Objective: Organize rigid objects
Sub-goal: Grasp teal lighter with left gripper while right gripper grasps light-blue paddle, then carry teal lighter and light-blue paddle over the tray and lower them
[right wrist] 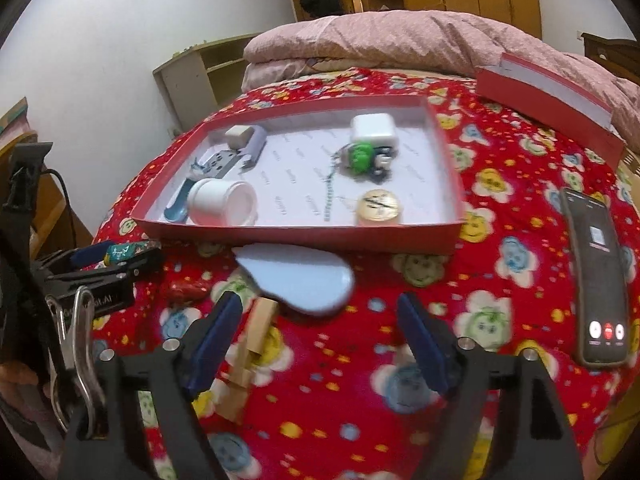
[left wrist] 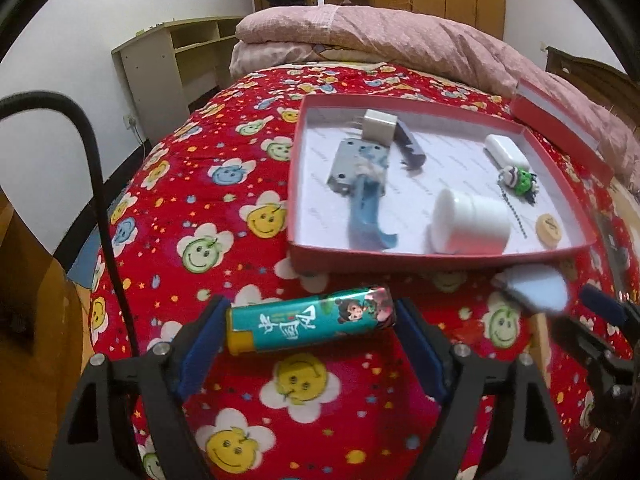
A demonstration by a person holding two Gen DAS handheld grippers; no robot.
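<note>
My left gripper [left wrist: 310, 326] is shut on a teal lighter [left wrist: 312, 320], held crosswise between its blue pads just in front of the red box [left wrist: 400, 258]. The box [right wrist: 300, 236] holds a white jar [left wrist: 468, 220], a white charger [left wrist: 378, 126], a blue-handled tool [left wrist: 364, 200], a green keychain [left wrist: 520, 182] and a yellow token [left wrist: 549, 230]. My right gripper [right wrist: 320, 320] is open and empty, over a pale blue paddle with a wooden handle [right wrist: 296, 278]. The left gripper with the lighter also shows in the right wrist view [right wrist: 128, 252].
A phone [right wrist: 596, 280] lies on the red patterned bedspread at the right. The red box lid [right wrist: 548, 92] rests by the pink quilt [right wrist: 400, 36]. A small red object [right wrist: 186, 290] lies near the paddle. A black cable [left wrist: 96, 184] hangs at the left.
</note>
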